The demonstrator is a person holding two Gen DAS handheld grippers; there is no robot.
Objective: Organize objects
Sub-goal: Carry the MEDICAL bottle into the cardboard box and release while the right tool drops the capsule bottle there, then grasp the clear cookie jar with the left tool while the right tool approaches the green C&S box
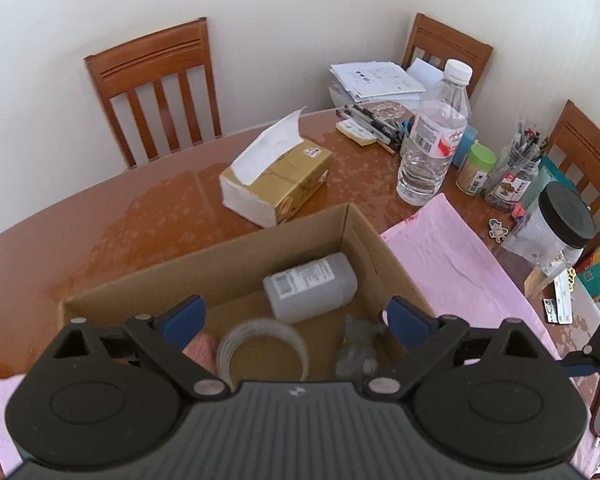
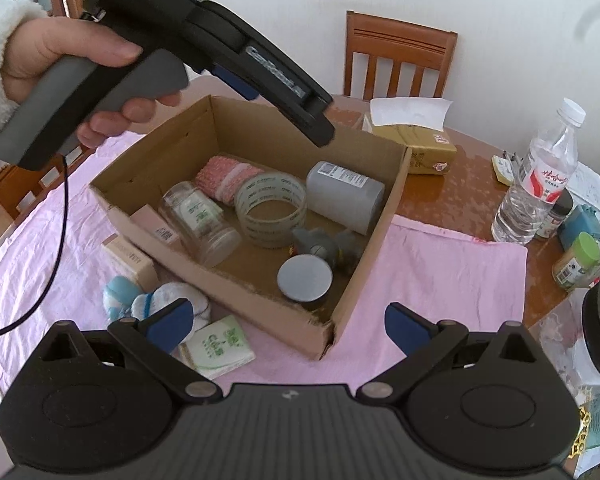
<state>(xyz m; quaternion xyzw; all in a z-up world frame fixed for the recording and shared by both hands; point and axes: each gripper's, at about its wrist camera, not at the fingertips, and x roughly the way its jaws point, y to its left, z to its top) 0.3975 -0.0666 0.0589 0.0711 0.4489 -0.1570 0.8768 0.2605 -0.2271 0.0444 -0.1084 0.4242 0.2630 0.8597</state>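
Clutter still outside the cardboard box [image 2: 364, 240] sits at the left of the right wrist view, on the pink cloth [image 2: 440, 272]: a pale carton [image 2: 130, 258] against the box's near-left wall, a blue-and-white soft bundle [image 2: 156, 298] just beside it, and a green-printed packet [image 2: 220, 344] nearest the camera. The right gripper [image 2: 288, 326] hangs over this near edge with its jaws wide apart and nothing between them; the packet lies just beyond its left fingertip [image 2: 172, 322], so these loose things lie down and to the left of its jaws. The packet lies flat with its corners turned diagonally to the jaws, so a roll of the wrist looks needed before any pinch. Further right, inside the box, a clear jar [image 2: 200, 220], a pink roll [image 2: 224, 178], a tape ring [image 2: 271, 212], a grey bottle [image 2: 346, 196] on its side, a small grey figure [image 2: 320, 246] and a round tin [image 2: 305, 280] are already stowed. The left gripper [image 1: 296, 316] hovers above the box, jaws likewise spread and empty, pointing down at the tape ring and grey bottle. In my judgement the right hand is the nearer one for whichever loose item goes in next.
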